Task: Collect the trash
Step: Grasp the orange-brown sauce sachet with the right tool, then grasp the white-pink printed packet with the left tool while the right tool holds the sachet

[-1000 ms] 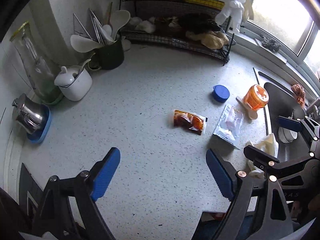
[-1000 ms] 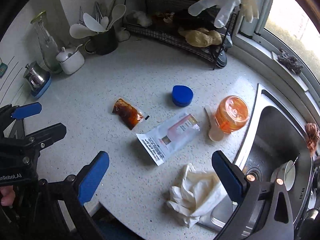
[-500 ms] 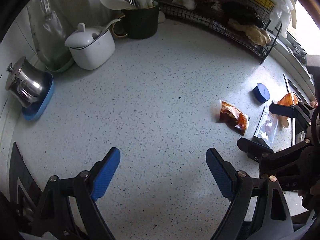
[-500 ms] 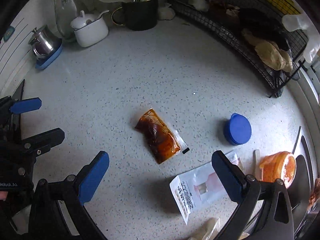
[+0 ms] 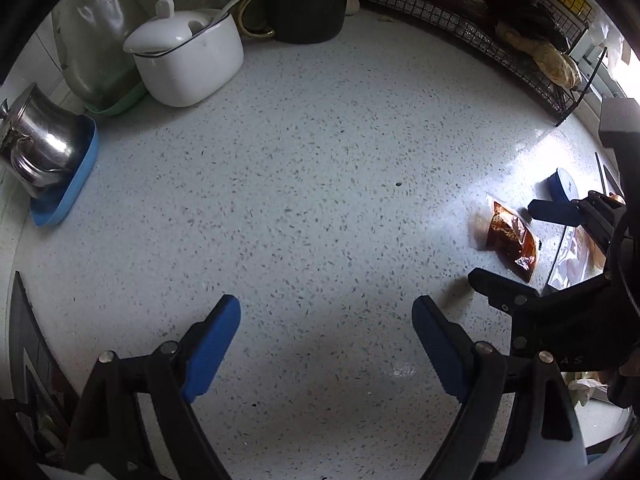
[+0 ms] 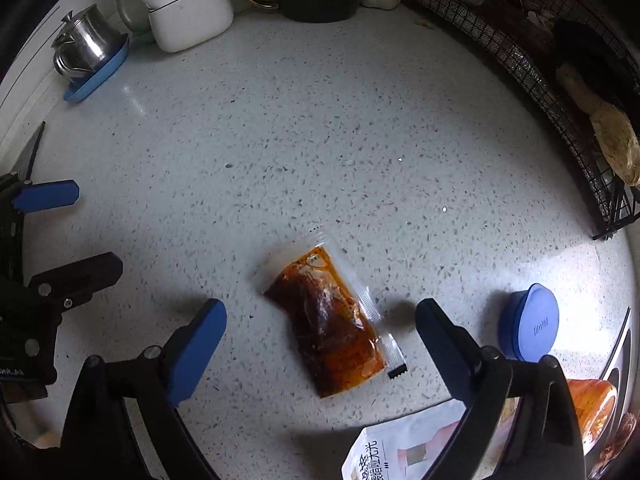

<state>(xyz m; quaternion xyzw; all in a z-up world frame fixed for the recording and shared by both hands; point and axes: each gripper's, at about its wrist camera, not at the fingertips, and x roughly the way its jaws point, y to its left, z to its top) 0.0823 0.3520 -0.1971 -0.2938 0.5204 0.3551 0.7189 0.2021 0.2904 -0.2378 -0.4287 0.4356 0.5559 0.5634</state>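
A clear sauce packet (image 6: 332, 324) with red-brown filling lies flat on the speckled counter, between the fingers of my right gripper (image 6: 320, 316). Its jaws are closing, and the blue pads stand well clear of the packet on both sides. The left wrist view shows the same packet (image 5: 510, 240) far right, beneath the right gripper's fingers (image 5: 554, 212). My left gripper (image 5: 326, 312) is open over bare counter, left of the packet. A white printed pouch (image 6: 400, 448), a blue lid (image 6: 532, 322) and an orange cup (image 6: 592, 408) lie to the right.
Along the back stand a white lidded pot (image 5: 188, 64), a steel pot on a blue tray (image 5: 40, 148), a dark mug (image 5: 308, 4) of utensils and a glass bottle. A black wire rack (image 6: 520, 48) lines the back right. The sink rim (image 6: 620, 344) is at the right edge.
Both grippers have sunk toward the counter and shifted left. The sauce packet has come between the right gripper's fingers; the white cloth and the sink basin have left that view.
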